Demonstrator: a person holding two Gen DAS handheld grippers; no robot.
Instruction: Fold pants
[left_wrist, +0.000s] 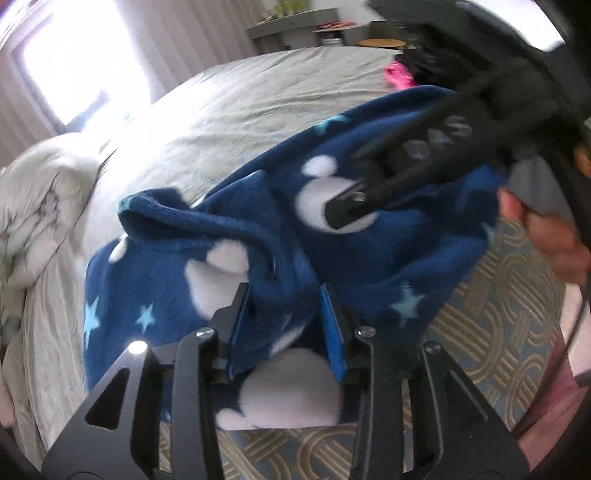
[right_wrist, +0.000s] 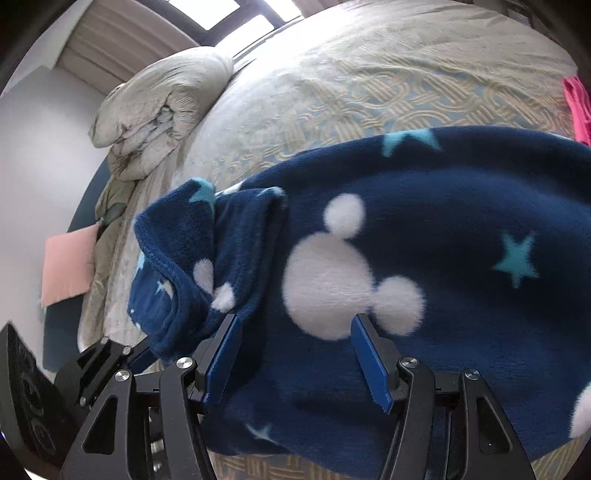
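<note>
Fold at risk of slipping on the bed (right_wrist: 369, 74)

We judge the fleece pants (right_wrist: 443, 229), navy with white mouse heads and teal stars, lying bunched on the bedspread, could spring open: left gripper (left_wrist: 288, 325) fingers stand narrowly apart around a fold, seemingly not pinching; right gripper (right_wrist: 295, 354) fingers gape wide over cloth, gripping nothing.

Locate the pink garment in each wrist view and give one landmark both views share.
Left wrist view: the pink garment lies on the bed near the top, right of centre, just beyond the blue pants' far edge.
Right wrist view: the pink garment sits at the far right edge, above the pants.
Shared landmark: the bunched pale duvet, at left in both.
</note>
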